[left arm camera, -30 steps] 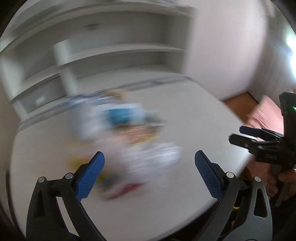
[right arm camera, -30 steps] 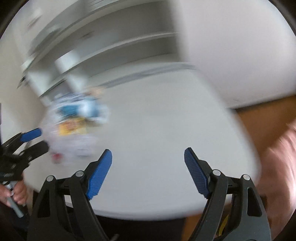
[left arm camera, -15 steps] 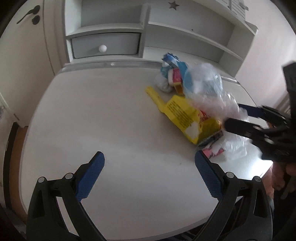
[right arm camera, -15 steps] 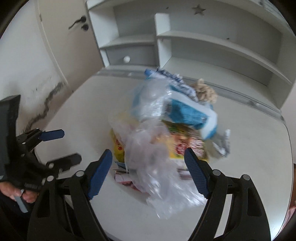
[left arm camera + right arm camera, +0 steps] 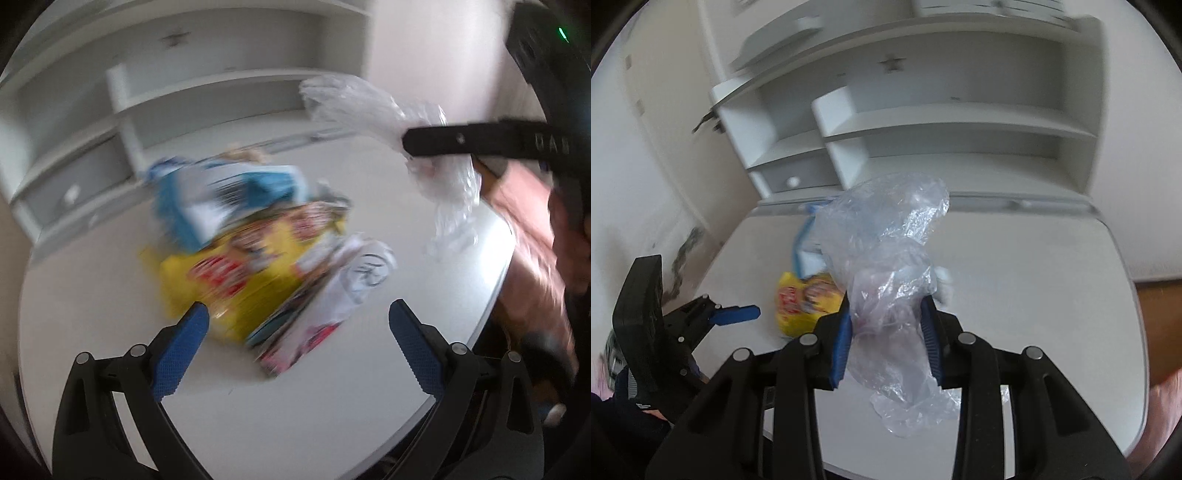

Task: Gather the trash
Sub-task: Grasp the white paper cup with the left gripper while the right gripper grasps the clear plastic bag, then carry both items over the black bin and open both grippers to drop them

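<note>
A pile of trash lies on the white table [image 5: 92, 295]: a yellow snack packet [image 5: 243, 273], a blue and white wrapper [image 5: 225, 199] and a white and red wrapper [image 5: 332, 295]. My left gripper [image 5: 295, 332] is open and empty, just short of the pile. My right gripper [image 5: 886, 325] is shut on a clear plastic bag [image 5: 886, 258] and holds it above the table. The bag [image 5: 388, 110] and the right gripper's arm show at the upper right of the left wrist view. The yellow packet [image 5: 801, 299] lies behind the bag in the right wrist view.
White shelves with a small drawer [image 5: 798, 177] stand behind the table. The table's right edge [image 5: 498, 266] borders a wooden floor. My left gripper [image 5: 738, 314] shows at the left of the right wrist view.
My right gripper has shut on the clear plastic bag and lifted it off the pile. My left gripper has swung toward the pile of wrappers.
</note>
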Demonstrator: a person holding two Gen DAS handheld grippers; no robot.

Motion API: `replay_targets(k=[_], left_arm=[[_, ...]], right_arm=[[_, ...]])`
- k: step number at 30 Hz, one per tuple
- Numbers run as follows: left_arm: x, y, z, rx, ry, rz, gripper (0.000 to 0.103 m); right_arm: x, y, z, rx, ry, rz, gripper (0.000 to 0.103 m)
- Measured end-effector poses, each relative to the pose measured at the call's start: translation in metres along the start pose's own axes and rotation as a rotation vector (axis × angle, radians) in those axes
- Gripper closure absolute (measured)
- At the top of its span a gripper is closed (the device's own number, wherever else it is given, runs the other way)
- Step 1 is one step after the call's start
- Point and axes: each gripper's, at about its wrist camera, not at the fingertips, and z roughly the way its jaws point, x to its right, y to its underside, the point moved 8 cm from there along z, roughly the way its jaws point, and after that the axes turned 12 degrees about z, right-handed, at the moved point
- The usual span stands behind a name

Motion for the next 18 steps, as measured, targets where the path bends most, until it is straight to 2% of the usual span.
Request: replay_targets(k=[5,11,14,16,18], left_arm=[[0.019,-0.005,0.035,-0.088,-0.001,0.143,0.008],[0.029,0.003,0.063,-0.166,0.001,0.233,0.011],[0.038,0.001,0.068,-0.168,0.034,0.236,0.023],[0.041,-0.004,0.071,-0.170,0.057,0.229,0.037],[0.045,-0.010,0.075,-0.173,0.086,0.225,0.062]], right_arm=[[0.037,0.015,-0.007,0.001,0.036,0.071,0.068],[0.061,0.030,-0.016,-0.003,0.053,0.115,0.068],[0.070,0.034,-0.019,-0.002,0.057,0.134,0.068],[0.077,0.035,-0.023,0.002,0.061,0.147,0.068],[0.083,0.037,-0.027,0.007,0.063,0.162,0.068]])
